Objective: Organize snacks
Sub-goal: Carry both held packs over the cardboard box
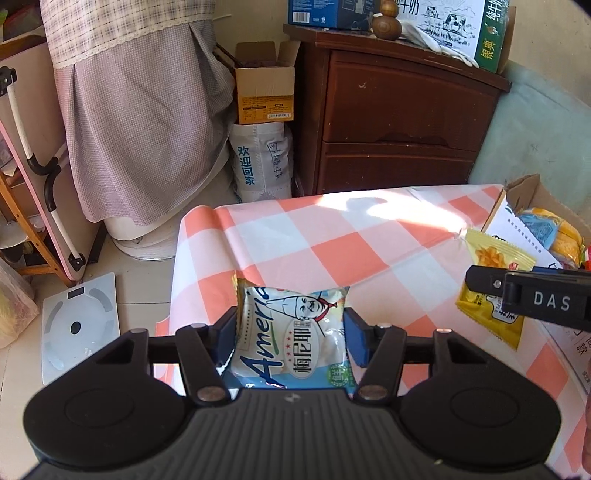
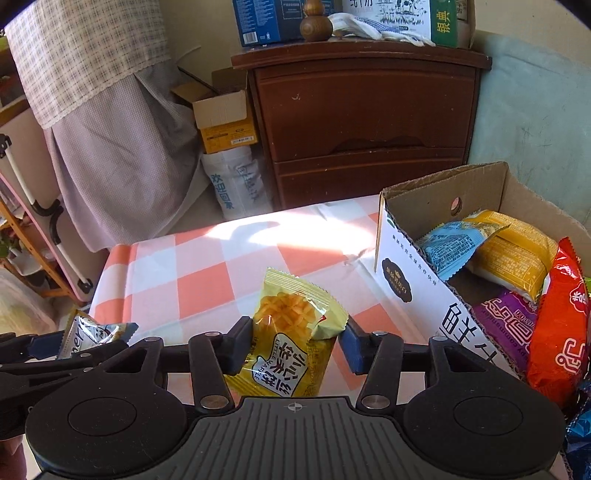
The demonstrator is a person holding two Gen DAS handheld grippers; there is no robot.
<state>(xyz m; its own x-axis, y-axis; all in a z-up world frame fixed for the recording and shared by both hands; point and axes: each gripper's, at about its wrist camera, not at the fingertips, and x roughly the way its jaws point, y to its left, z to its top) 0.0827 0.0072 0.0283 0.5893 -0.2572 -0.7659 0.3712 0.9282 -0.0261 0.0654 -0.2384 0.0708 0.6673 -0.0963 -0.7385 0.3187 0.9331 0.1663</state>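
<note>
I see a dark wooden drawer chest (image 1: 399, 110) against the back wall, a milk carton box (image 1: 461, 26) on top. Left of it, an open cardboard box (image 1: 264, 92) sits on a white sack (image 1: 260, 162). A bathroom scale (image 1: 79, 325) lies on the pale tiled floor (image 1: 147, 273). Sunlight falls across the checked tablecloth (image 1: 369, 236).

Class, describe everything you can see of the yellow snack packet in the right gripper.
The yellow snack packet is a small glossy plastic pouch with crimped ends, picturing golden waffle pieces above a white label reading "Little Waffle". It appears sealed and slightly crumpled. It tilts, top end away from the camera, above the checked tablecloth. The right gripper pinches its sides between blue pads; nothing else visibly touches it.
</note>
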